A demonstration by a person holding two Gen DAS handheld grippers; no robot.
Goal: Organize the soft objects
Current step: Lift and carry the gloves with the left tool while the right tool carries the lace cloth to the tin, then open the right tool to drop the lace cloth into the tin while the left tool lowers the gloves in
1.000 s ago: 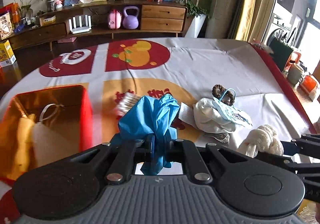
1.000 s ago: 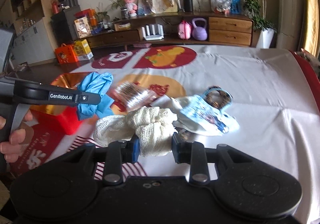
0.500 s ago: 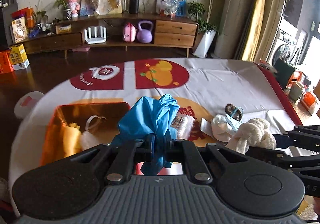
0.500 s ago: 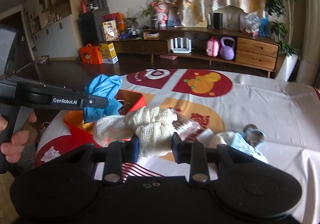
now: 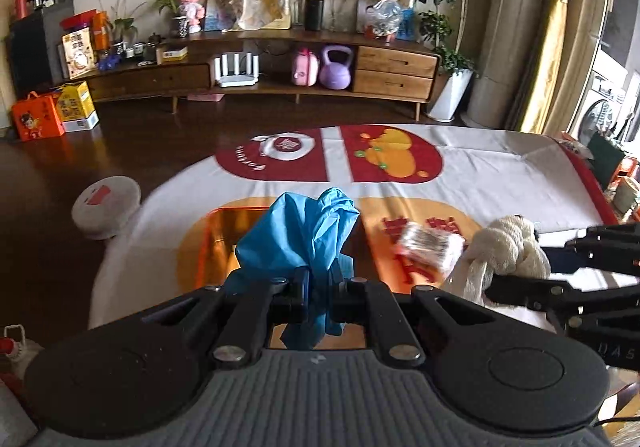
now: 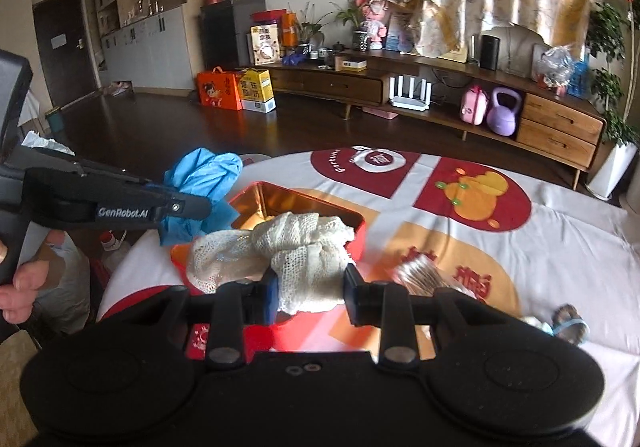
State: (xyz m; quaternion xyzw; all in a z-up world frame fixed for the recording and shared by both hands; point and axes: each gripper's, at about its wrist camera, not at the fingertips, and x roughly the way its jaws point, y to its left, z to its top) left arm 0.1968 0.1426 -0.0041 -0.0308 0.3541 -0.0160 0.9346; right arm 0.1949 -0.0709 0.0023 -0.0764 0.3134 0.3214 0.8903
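Note:
My left gripper [image 5: 320, 293] is shut on a crumpled blue glove [image 5: 304, 235], held above the red tin box [image 5: 208, 247] with a gold inside. In the right wrist view the glove [image 6: 204, 187] hangs left of the box [image 6: 352, 223]. My right gripper [image 6: 308, 293] is shut on a knotted cream knit cloth [image 6: 296, 247], held over the box's near corner. The cloth also shows in the left wrist view [image 5: 508, 251]. Something yellow lies in the box, mostly hidden.
A shiny wrapped packet [image 5: 430, 247] lies on the printed tablecloth [image 6: 520, 247] right of the box. A small pouch with a blue loop [image 6: 568, 323] lies further right. A round white stool [image 5: 106, 203] stands on the floor beyond the table's left edge.
Both grippers have risen and moved left with their loads. The glove and the cream cloth now hang over the red box instead of over the middle of the table.

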